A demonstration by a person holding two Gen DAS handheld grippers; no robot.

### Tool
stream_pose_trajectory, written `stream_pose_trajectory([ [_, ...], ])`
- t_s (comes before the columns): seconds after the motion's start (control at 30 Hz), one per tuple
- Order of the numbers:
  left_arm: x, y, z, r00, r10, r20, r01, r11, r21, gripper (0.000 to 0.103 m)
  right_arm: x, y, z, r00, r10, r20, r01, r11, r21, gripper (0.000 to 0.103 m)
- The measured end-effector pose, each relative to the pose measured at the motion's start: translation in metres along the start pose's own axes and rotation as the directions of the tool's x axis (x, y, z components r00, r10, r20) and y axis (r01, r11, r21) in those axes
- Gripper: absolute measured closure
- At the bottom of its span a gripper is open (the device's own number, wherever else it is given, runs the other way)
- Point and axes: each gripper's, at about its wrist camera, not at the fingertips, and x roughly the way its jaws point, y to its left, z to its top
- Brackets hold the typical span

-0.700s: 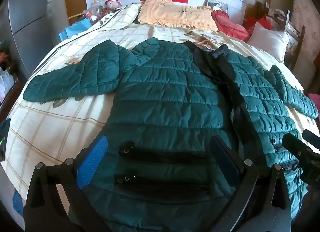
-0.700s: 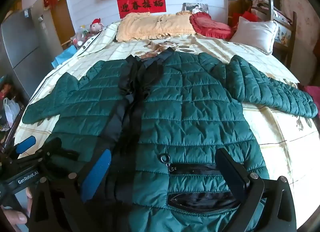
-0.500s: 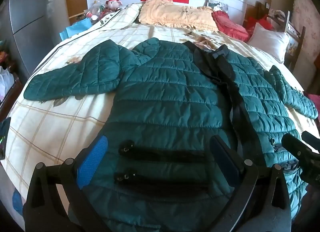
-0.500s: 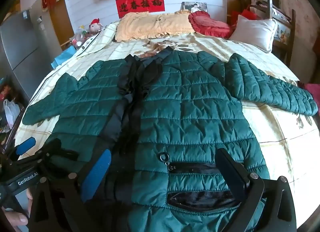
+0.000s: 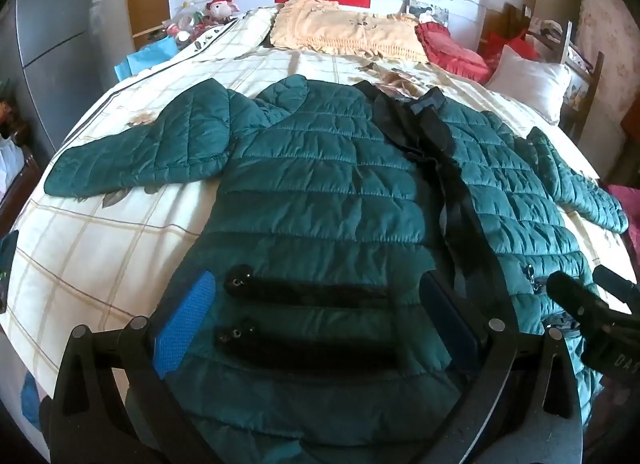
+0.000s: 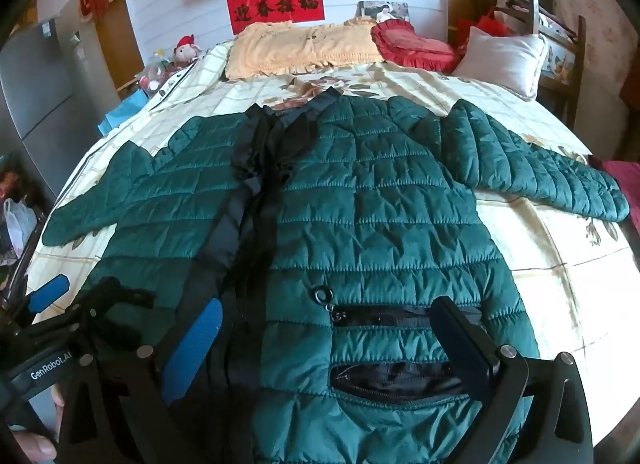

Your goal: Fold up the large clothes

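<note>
- On the bed [image 5: 100,264], green jacket [image 5: 320,192] lay flat, front up, sleeves spread.
- Left tool [image 5: 316,316] wide open above hem, gripping nothing.
- Right tool [image 6: 332,328] likewise, empty.

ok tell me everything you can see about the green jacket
The green jacket is quilted and puffy with a slight sheen. It lies flat and front up on the checked bedspread, both sleeves spread sideways, and dark trim runs down its front opening. Each front panel has two black zipped pockets. Nothing grips it; both open grippers hover above its hem.
</note>
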Motion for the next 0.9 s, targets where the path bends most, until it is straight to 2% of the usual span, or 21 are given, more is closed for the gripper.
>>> stream_pose_trajectory([
  [0.23,-0.0017,-0.0038,-0.0043,1.000,-0.007,-0.002,0.007,1.000,0.003,0.001,-0.0032,0.0014,-0.0080,1.000,-0.004,-0.009,0.004,1.000,0.010,0.000],
  [0.3,-0.0018,-0.0034,-0.0056,1.000,-0.008,-0.004,0.008,1.000,0.003,0.001,0.0005,-0.0003,-0.0062,0.999,0.014,-0.047,-0.013,1.000,0.028,0.000],
  [0.9,0.0011,-0.0030,-0.0098,1.000,-0.013,-0.009,0.013,1.000,0.000,0.001,0.0026,0.0076,-0.0054,0.998,0.028,-0.062,-0.026,0.999,0.022,0.000],
])
